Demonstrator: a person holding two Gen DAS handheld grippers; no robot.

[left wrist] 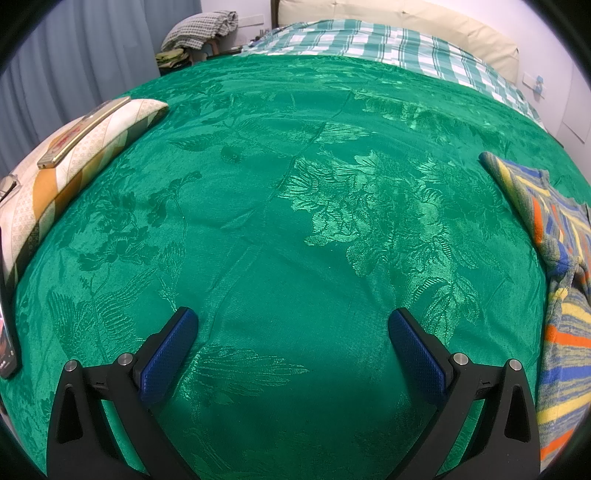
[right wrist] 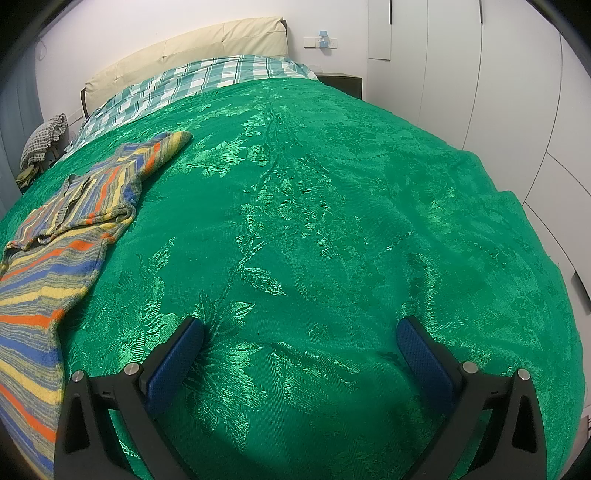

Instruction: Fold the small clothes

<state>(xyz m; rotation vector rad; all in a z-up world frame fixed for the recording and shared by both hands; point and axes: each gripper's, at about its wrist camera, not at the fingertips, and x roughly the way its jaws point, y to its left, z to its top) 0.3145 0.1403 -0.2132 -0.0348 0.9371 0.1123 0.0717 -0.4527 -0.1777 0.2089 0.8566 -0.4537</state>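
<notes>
The left gripper (left wrist: pixel 291 325) was wide apart with nothing between its blue pads (left wrist: pixel 168 356); it hung over the green bedspread (left wrist: pixel 258 203) and did not touch the clothes; the right gripper (right wrist: pixel 300 334) was spread wide too, holding nothing, above the same green bedspread (right wrist: pixel 332 221).

The striped top (left wrist: pixel 561 295) lay flat on the bedspread; in the left view it was at the right edge, well to the side of the gripper; in the right view the striped top (right wrist: pixel 55 258) was at the left, from the near corner up toward the middle of the bed; one sleeve (right wrist: pixel 162 151) pointed up toward the pillows; the top part near the collar (right wrist: pixel 81 199) was bunched and a bit wrinkled; it had stripes of blue, yellow, orange and grey.

At the left edge of the left view a patterned cushion (left wrist: pixel 74 162) sat on the bed with a long gold thing (left wrist: pixel 83 133) on top of it; a checked sheet (left wrist: pixel 369 40) covered the far end of the bed, in front of a cream headboard (right wrist: pixel 192 48); a heap of checked cloth (left wrist: pixel 201 31) sat beyond the bed, near a grey curtain (left wrist: pixel 92 55).
</notes>
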